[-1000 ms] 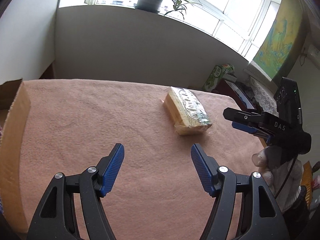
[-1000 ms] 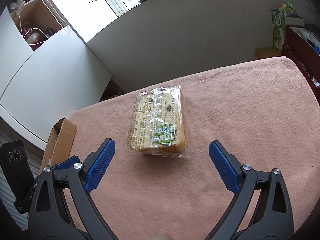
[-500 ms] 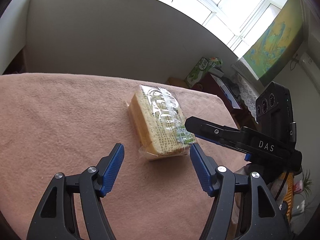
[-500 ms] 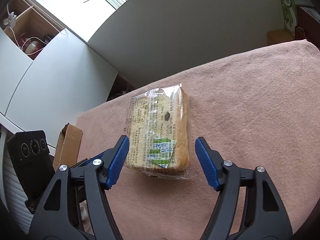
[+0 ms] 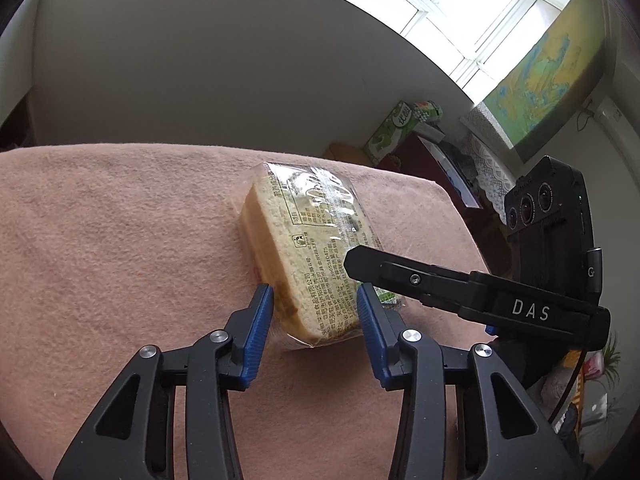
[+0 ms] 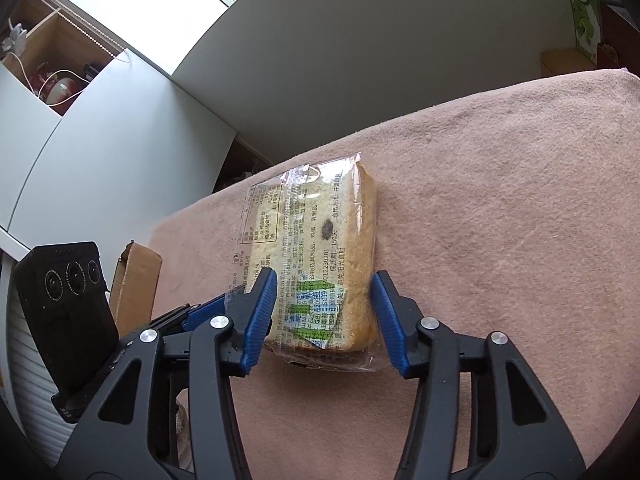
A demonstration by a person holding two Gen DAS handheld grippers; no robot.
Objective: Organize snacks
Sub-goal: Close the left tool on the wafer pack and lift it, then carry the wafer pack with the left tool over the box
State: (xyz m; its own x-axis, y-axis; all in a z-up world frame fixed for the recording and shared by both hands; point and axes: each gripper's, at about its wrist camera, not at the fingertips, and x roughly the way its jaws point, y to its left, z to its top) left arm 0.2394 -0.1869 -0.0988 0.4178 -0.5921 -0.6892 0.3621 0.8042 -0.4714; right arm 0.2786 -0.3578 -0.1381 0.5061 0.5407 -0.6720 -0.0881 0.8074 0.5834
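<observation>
A pack of sliced bread (image 5: pixel 308 248) in clear printed wrap lies flat on the pink cloth-covered table (image 5: pixel 120 240). My left gripper (image 5: pixel 316 316) has its blue pads against both sides of the pack's near end. My right gripper (image 6: pixel 325 306) straddles the same pack (image 6: pixel 316 248) from its side, blue pads touching or nearly touching the wrap. The right gripper's black finger (image 5: pixel 404 280) lies over the pack's right edge in the left wrist view. The pack rests on the cloth.
A cardboard box flap (image 6: pixel 134 284) stands at the table's left end. A green carton (image 5: pixel 394 132) and dark furniture sit beyond the table's right edge. A white wall runs behind the table. The left gripper's camera body (image 6: pixel 64 300) is close on the left.
Both grippers moved forward onto the bread pack and narrowed around it. The left gripper swung right, away from the cardboard box.
</observation>
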